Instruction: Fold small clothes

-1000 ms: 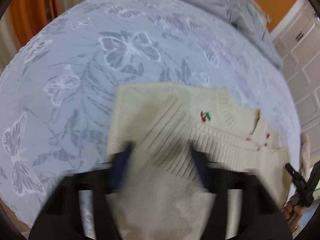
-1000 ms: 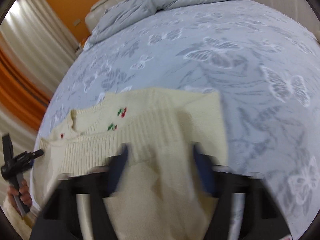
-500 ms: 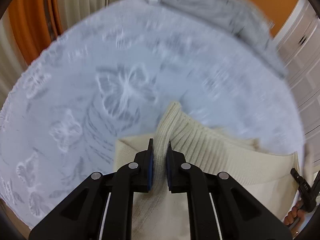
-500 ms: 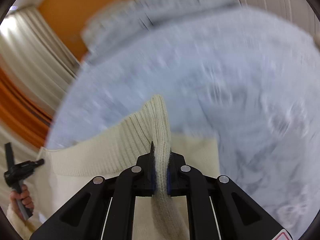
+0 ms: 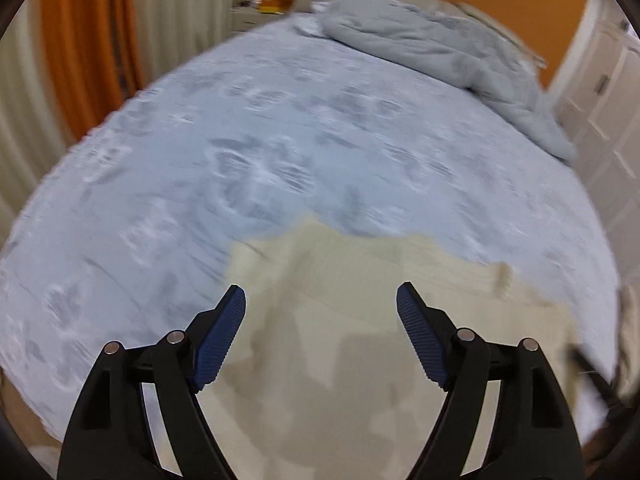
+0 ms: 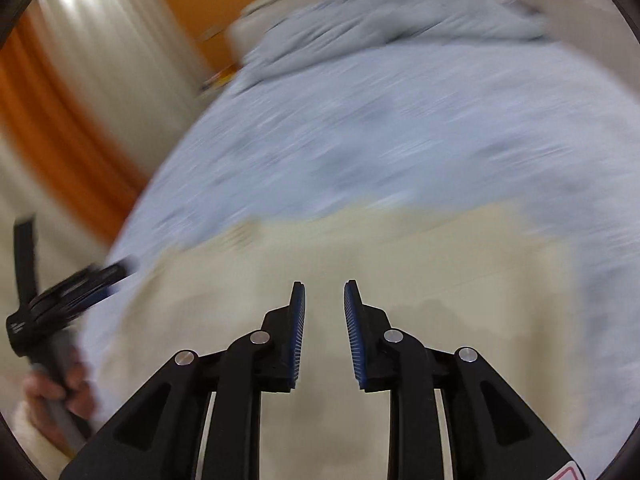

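A cream knitted sweater (image 5: 360, 312) lies folded flat on the blue butterfly-print bedspread (image 5: 240, 152). It also shows in the right wrist view (image 6: 400, 256). My left gripper (image 5: 320, 300) is wide open and empty just above the sweater's near part. My right gripper (image 6: 324, 292) is partly open and empty above the sweater, nothing between its blue pads. The left gripper also shows in the right wrist view (image 6: 68, 292), at the sweater's left edge. Both views are blurred by motion.
A crumpled grey duvet (image 5: 440, 52) lies at the far end of the bed by the headboard. Orange and white curtains (image 5: 80, 40) hang to the left. White cabinet doors (image 5: 608, 92) stand at the right. The bed's edge runs along the left.
Both grippers had shut on the sweater's ribbed hem and lifted it. Now both have opened and let go, and the sweater lies folded over on the bed.
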Available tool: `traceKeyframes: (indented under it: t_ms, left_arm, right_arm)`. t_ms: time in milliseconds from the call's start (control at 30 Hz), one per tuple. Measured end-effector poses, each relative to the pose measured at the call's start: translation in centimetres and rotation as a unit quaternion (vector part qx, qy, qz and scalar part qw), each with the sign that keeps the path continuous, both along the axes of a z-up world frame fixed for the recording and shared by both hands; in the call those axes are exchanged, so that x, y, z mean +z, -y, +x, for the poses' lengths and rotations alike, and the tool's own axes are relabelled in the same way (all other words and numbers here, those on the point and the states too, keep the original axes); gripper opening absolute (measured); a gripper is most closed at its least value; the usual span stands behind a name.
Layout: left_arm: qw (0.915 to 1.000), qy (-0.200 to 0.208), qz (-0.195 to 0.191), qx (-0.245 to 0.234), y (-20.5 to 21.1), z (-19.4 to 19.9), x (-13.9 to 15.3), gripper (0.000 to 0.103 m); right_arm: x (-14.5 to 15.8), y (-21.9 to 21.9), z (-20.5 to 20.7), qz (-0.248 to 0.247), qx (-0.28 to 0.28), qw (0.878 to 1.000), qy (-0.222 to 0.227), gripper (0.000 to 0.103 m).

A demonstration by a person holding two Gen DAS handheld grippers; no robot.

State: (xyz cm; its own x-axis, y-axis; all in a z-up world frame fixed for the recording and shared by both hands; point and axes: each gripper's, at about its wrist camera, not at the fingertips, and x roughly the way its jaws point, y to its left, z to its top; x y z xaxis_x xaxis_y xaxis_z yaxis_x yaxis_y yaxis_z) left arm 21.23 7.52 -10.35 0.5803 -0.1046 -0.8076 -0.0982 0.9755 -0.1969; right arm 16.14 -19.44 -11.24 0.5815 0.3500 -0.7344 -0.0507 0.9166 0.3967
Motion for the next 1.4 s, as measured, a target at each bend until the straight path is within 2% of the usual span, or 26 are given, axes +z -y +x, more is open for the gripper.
traceKeyframes:
  t_ms: [67,133,167,233,267,333,433,500,533,567,633,733,800,833,867,900,933,967,1067,1100,1133,1200,1233,1333,1400]
  left_arm:
    - [0.9997,-0.010,0.009,-0.021,1.7,0.0,-1.1,0.076]
    - [0.9977,-0.037,0.043,-0.036,3.0,0.6,-3.6,0.076]
    - [0.9959,-0.058,0.059,-0.038,3.0,0.9,-5.2,0.076]
    - [0.9959,-0.063,0.053,-0.037,1.9,0.7,-6.7,0.077]
    - [0.9969,-0.050,0.047,-0.039,1.1,0.3,-6.7,0.077]
    - [0.9964,-0.040,0.061,-0.043,0.5,0.0,-6.8,0.077]
    - [0.9957,-0.035,0.060,-0.062,-0.1,-0.1,-7.1,0.078]
    - [0.9965,-0.033,0.051,-0.057,-0.2,-0.4,-6.2,0.077]
    - [0.9974,-0.027,0.043,-0.051,-0.3,-0.6,-5.5,0.081]
    - [0.9983,-0.019,0.033,-0.044,-0.6,-0.4,-4.9,0.090]
    - [0.9993,-0.003,0.025,-0.029,-0.9,0.6,-4.0,0.093]
    - [0.9993,-0.016,0.031,-0.016,-1.2,3.1,-4.3,0.093]
    - [0.9992,-0.040,0.007,0.000,-2.2,5.4,-5.4,0.092]
    - [0.9987,-0.050,-0.002,0.006,-2.6,6.1,-5.9,0.091]
    - [0.9971,-0.073,-0.015,0.016,-3.2,7.2,-7.0,0.073]
    - [0.9958,-0.087,-0.019,0.020,-3.5,7.8,-7.5,0.057]
    - [0.9956,-0.089,-0.022,0.019,-3.7,8.1,-7.6,0.045]
    - [0.9962,-0.079,-0.031,0.018,-3.8,8.0,-6.9,0.008]
    - [0.9986,-0.035,-0.036,0.015,-3.8,7.3,-3.7,0.009]
    - [0.9992,-0.029,-0.025,0.010,-3.4,7.5,-3.6,0.009]
    - [0.9991,-0.043,-0.001,0.003,-2.9,8.2,-4.5,0.009]
    - [0.9967,-0.078,0.021,-0.004,-2.1,9.3,-7.1,0.009]
    - [0.9964,-0.077,0.037,-0.003,-1.9,9.3,-7.6,0.010]
    - [0.9962,-0.063,0.058,-0.011,-1.4,8.6,-6.4,0.013]
    - [0.9972,-0.047,0.056,-0.014,-1.5,7.3,-4.4,0.013]
  right_arm:
    - [-1.8,-3.5,0.9,0.006,0.042,0.999,-0.016,0.012]
    - [-4.1,-4.6,1.7,-0.009,0.048,0.998,-0.036,0.008]
    - [-4.7,-4.1,2.0,-0.018,0.044,0.998,-0.038,0.000]
    - [-5.5,-1.7,2.0,0.011,0.030,0.999,-0.041,0.000]
    - [-5.6,0.3,1.8,0.009,0.003,0.999,-0.051,0.000]
    - [-5.5,4.2,0.9,-0.021,-0.053,0.997,-0.055,0.000]
    - [-5.0,10.8,-0.4,-0.001,-0.117,0.991,-0.066,0.000]
    - [-3.7,12.7,-1.2,-0.035,-0.148,0.987,-0.055,0.019]
    - [-3.0,13.4,-1.0,-0.058,-0.161,0.984,-0.047,0.032]
    - [-2.5,13.9,-0.6,-0.059,-0.161,0.984,-0.038,0.052]
    - [-2.5,14.6,0.8,-0.064,-0.172,0.983,-0.027,0.069]
    - [-3.3,14.7,3.3,-0.069,-0.164,0.983,-0.035,0.069]
    - [-4.5,14.3,5.0,-0.069,-0.149,0.985,-0.057,0.069]
    - [-5.2,13.7,5.9,-0.074,-0.139,0.985,-0.065,0.060]
    - [-5.5,13.0,5.5,-0.077,-0.130,0.986,-0.068,0.022]
    - [-5.7,12.6,5.5,-0.075,-0.120,0.987,-0.069,0.010]
    - [-5.3,12.5,5.3,-0.067,-0.117,0.989,-0.061,0.010]
    - [-3.7,12.6,4.5,-0.064,-0.129,0.989,-0.026,0.010]
    - [0.7,14.1,1.7,-0.019,-0.165,0.984,0.057,0.009]
    - [0.4,14.7,1.7,-0.024,-0.175,0.983,0.054,0.009]
    - [-0.7,15.1,2.3,-0.038,-0.180,0.982,0.035,0.009]
    - [-5.7,16.1,4.3,-0.049,-0.178,0.981,-0.050,0.009]
    - [-7.5,16.1,4.9,-0.048,-0.172,0.980,-0.083,0.010]
    - [-6.1,15.9,4.3,-0.061,-0.177,0.980,-0.066,0.015]
    - [-3.2,14.8,2.9,-0.102,-0.190,0.976,-0.033,0.020]
